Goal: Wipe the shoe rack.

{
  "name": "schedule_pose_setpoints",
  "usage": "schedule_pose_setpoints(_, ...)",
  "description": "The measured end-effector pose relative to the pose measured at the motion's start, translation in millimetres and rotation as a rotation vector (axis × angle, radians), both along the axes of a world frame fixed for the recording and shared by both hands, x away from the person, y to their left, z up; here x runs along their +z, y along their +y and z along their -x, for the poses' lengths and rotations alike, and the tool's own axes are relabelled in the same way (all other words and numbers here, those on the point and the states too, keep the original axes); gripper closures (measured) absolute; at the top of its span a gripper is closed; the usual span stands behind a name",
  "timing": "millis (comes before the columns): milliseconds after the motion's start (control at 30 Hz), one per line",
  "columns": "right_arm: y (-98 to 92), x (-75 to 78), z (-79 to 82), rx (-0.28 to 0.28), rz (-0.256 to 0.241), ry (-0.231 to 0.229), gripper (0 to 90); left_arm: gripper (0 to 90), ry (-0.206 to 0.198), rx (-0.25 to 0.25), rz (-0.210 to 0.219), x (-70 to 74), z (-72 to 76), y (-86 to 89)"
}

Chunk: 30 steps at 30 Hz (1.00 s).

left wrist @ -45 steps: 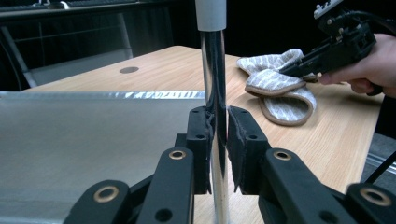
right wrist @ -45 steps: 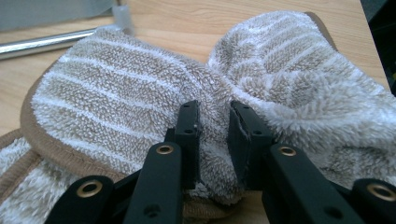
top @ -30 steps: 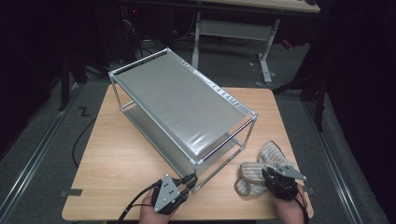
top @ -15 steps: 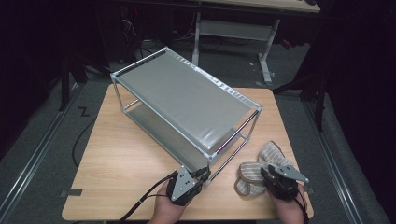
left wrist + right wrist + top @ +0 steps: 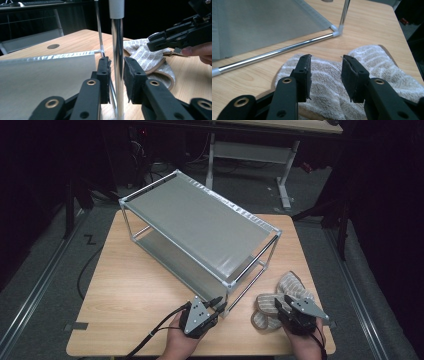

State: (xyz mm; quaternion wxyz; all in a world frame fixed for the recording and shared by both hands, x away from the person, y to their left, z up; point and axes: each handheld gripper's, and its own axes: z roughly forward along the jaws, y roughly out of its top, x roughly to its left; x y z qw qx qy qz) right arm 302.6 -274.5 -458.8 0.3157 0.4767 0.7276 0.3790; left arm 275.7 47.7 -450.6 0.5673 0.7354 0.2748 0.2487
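Observation:
A two-tier rack (image 5: pixel 200 225) with chrome posts and grey fabric shelves stands slantwise on the wooden table (image 5: pixel 130 290). My left gripper (image 5: pixel 220 302) is at the rack's near corner. In the left gripper view its jaws (image 5: pixel 116 72) are shut on the upright corner post (image 5: pixel 117 45). A pair of beige striped terry slippers (image 5: pixel 295 285) lies to the right of that corner. My right gripper (image 5: pixel 279 302) hovers over them, open. In the right gripper view (image 5: pixel 325 67) the slipper fabric (image 5: pixel 324 82) lies under the gap, untouched.
The rack's lower chrome rail (image 5: pixel 274 53) runs just beyond the slippers, ending at a white corner joint (image 5: pixel 335 31). The right gripper (image 5: pixel 180 37) and fingers of a hand appear in the left gripper view. Dark floor and another table frame (image 5: pixel 250 150) lie beyond the table.
My left gripper moved right to the rack's near corner post and closed on it. The rack shifted and turned slightly. The right gripper stayed over the slippers.

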Motion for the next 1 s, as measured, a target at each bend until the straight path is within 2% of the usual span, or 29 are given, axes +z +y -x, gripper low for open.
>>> schedule_pose_setpoints(200,8.2,4.8,3.9,0.009,-0.003,-0.025,55.4,68.8,0.006,0.016,-0.031,-6.1,12.7,26.0)
schedule_pose_setpoints(300,13.8,6.7,5.9,0.015,-0.006,-0.039,52.9,67.7,0.009,0.04,-0.042,-12.1,17.0,41.8)
schedule_pose_setpoints(433,24.4,8.1,9.3,0.034,-0.01,-0.052,52.0,62.9,0.043,0.085,-0.016,-21.3,17.1,63.2)
schedule_pose_setpoints(533,32.6,9.6,12.2,0.055,-0.011,-0.056,51.9,60.3,0.028,0.114,-0.046,-23.1,16.2,73.6)
schedule_pose_setpoints(600,38.2,10.9,15.1,0.07,-0.012,-0.068,52.0,59.3,0.029,0.132,-0.038,-23.2,14.6,79.5)
schedule_pose_setpoints(733,52.1,13.2,20.9,0.111,-0.01,-0.086,51.6,58.0,0.045,0.162,-0.029,-26.3,10.3,85.5)
schedule_pose_setpoints(1000,83.1,16.7,32.9,0.196,-0.005,-0.114,47.4,57.6,0.036,0.163,-0.037,-29.2,9.9,85.3)
